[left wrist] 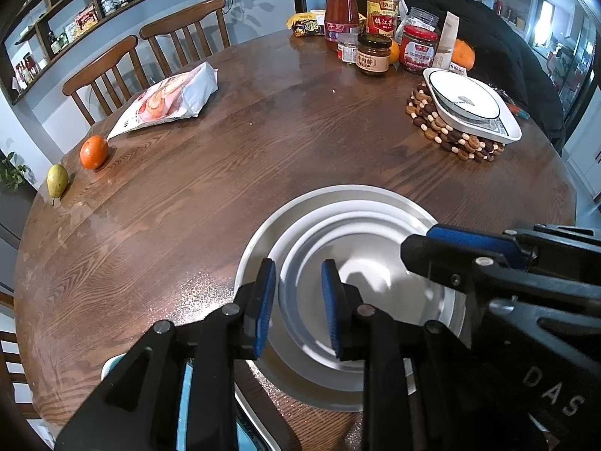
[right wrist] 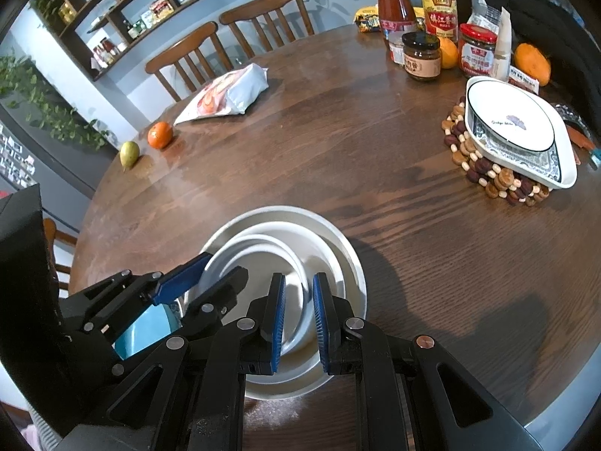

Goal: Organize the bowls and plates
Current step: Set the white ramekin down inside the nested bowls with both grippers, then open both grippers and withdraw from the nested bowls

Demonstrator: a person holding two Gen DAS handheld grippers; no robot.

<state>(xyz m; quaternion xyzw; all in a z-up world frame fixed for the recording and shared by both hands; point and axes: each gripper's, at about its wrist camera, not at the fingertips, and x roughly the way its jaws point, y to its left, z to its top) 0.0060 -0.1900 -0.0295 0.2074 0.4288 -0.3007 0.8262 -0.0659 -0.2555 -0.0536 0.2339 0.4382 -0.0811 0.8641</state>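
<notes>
- Here, stacked plates [left wrist: 349, 225] sit near the table [left wrist: 225, 173] front edge; broad bare wood beyond them.
- Left gripper [left wrist: 298, 308] straddles the inner plate rim, jaws apart.
- Right gripper [right wrist: 299, 323] slightly apart over the plates, holding nothing.
- Bowl [right wrist: 514, 131] far right of plates.
- "DAS" on gripper body.

On the round wooden table [left wrist: 263, 150], an orange [left wrist: 94, 152] and a pear [left wrist: 57, 180] lay close together far to the left of the left tongs [left wrist: 298, 267]. A snack bag [left wrist: 169, 101] lay beyond the two fruits. Sauce jars and bottles [left wrist: 373, 54] stood far ahead of the tongs at the table's back edge, and a beaded trivet [left wrist: 447, 131] lay ahead to the right.
</notes>
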